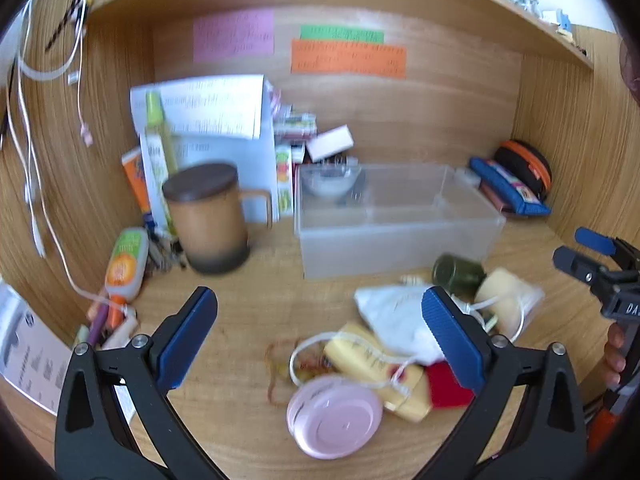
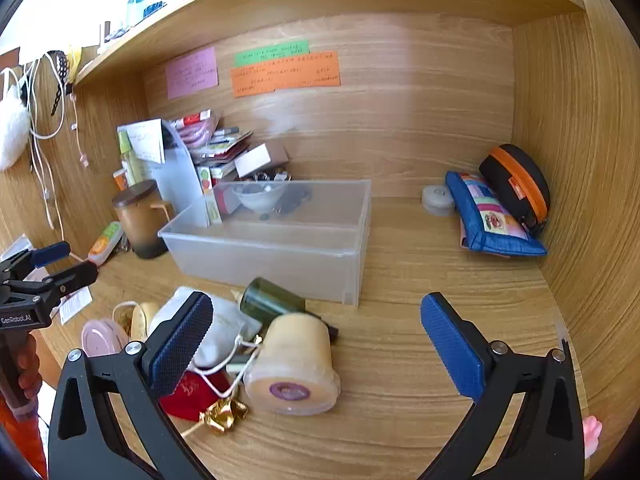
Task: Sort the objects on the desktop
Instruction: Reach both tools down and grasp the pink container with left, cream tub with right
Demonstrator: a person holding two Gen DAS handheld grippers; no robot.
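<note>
Clutter heap [image 2: 240,344] before translucent bin [image 2: 280,256]; both hand-held grippers agape.

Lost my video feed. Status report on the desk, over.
Both hand-held grippers, left and right, open, empty. Clutter pile unsorted before clear bin. Nothing blocking.

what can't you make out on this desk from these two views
- Writing on the pink note and orange note: blurred in the left wrist view, too small in the right.
- Bowl's contents: hazed by the frosted clear bin.
- Red pouch: partly behind the right gripper.
</note>
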